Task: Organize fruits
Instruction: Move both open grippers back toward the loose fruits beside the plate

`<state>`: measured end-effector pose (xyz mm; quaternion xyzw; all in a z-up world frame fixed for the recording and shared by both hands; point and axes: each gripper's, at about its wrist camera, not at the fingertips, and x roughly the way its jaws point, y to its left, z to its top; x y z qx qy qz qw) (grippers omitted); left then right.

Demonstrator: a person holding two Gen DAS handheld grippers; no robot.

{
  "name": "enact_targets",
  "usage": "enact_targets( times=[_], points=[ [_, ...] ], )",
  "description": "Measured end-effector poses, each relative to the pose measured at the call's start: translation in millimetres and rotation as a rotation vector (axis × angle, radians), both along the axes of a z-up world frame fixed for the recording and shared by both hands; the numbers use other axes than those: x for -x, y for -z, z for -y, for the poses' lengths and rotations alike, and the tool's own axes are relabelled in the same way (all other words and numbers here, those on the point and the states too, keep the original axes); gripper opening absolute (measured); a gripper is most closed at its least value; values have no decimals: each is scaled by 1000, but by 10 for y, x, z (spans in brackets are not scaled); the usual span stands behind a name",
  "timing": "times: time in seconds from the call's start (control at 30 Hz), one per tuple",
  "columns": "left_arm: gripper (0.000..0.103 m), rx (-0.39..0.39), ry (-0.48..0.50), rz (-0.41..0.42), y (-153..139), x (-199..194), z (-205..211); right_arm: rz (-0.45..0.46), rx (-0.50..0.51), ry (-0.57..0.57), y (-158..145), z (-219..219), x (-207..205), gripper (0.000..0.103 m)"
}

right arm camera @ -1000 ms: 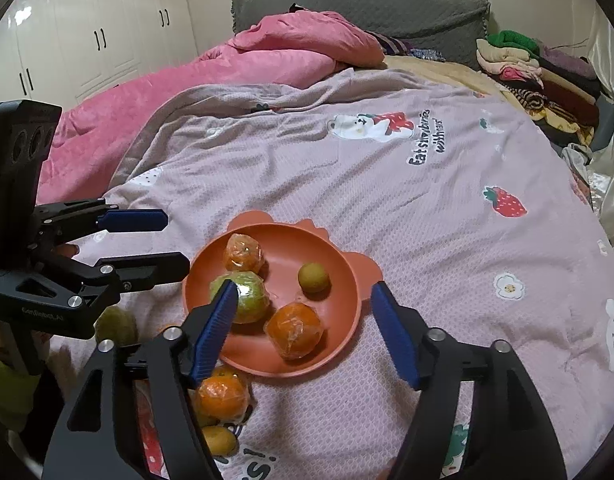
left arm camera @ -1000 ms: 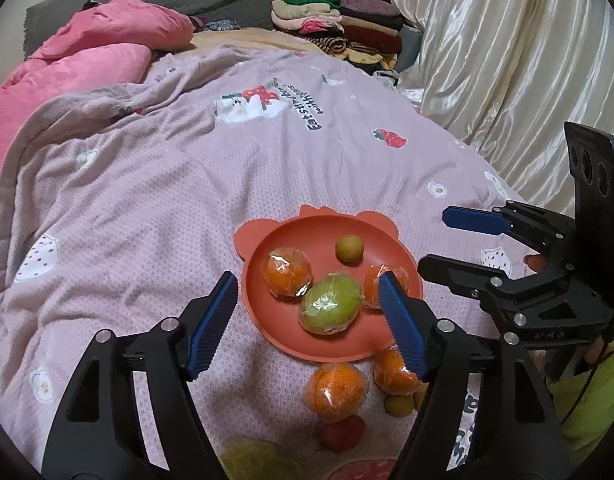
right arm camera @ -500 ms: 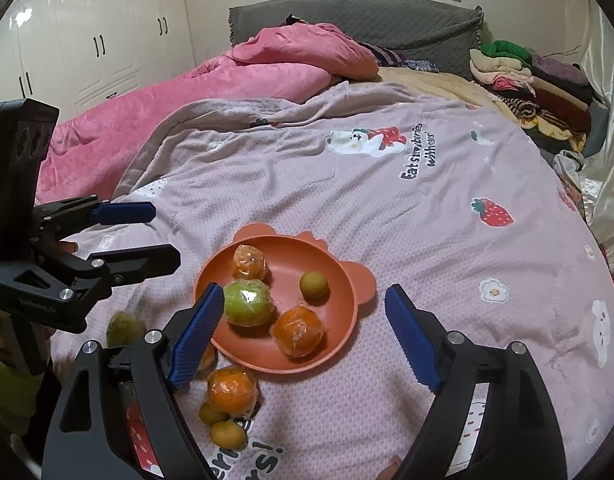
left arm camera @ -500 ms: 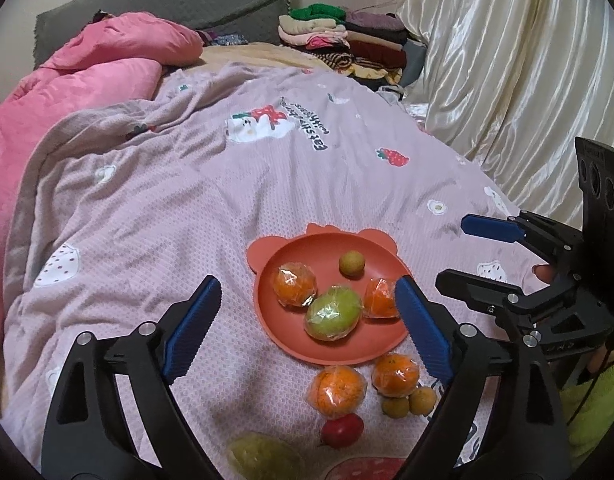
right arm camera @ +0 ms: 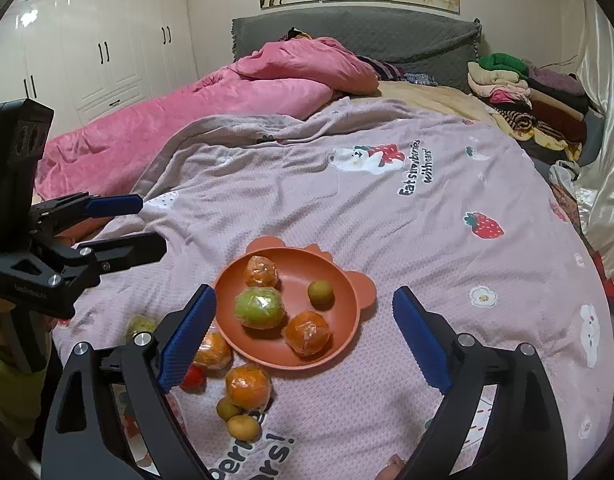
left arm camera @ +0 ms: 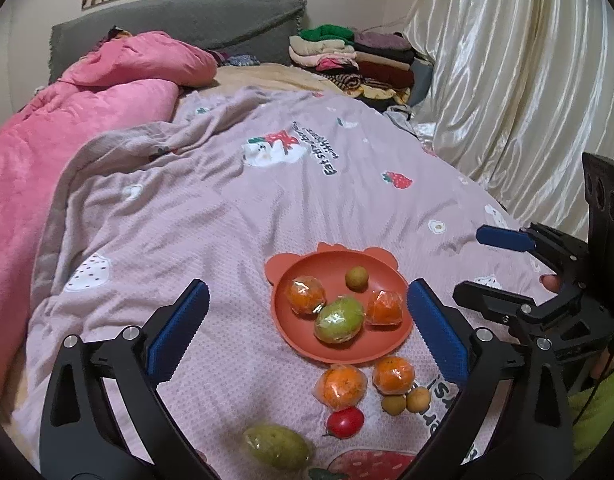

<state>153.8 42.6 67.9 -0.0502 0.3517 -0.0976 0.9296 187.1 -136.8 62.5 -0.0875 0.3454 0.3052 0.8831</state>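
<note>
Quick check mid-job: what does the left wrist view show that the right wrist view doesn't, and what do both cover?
Left wrist only: the whole green fruit nearest the camera, the right gripper at the side, the curtain.

Right wrist only: the white wardrobe, the left gripper at the side.

Both: the orange plate with four fruits, loose fruit on the blanket, the folded clothes. Both grippers' jaws are opening, nothing between them.

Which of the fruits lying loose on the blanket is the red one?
The small red fruit, just below the wrapped orange and right of the big green fruit. The other loose fruits are orange, yellowish or green.
</note>
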Motion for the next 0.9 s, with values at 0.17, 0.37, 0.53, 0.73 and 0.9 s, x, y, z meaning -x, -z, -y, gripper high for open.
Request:
enact_targets(
  times=[0.17,0.37,0.53,0.73,0.9],
  points=[
    [93,0,-13,3,-33,69,-14,10,0,-5,-45,1,68,91],
    [93,5,-27,17,-70,205,-8,22,-3,0,-93,45,159,92],
    [93,9,-42,16,-46,354,-4,26,-13,4,-107,101,246,93],
    [93,16,-57,22,-52,505,-24,25,-12,-3,-90,127,347,93],
    [93,17,-78,10,-10,603,-71,19,-6,-10,-56,139,439,93]
  ],
)
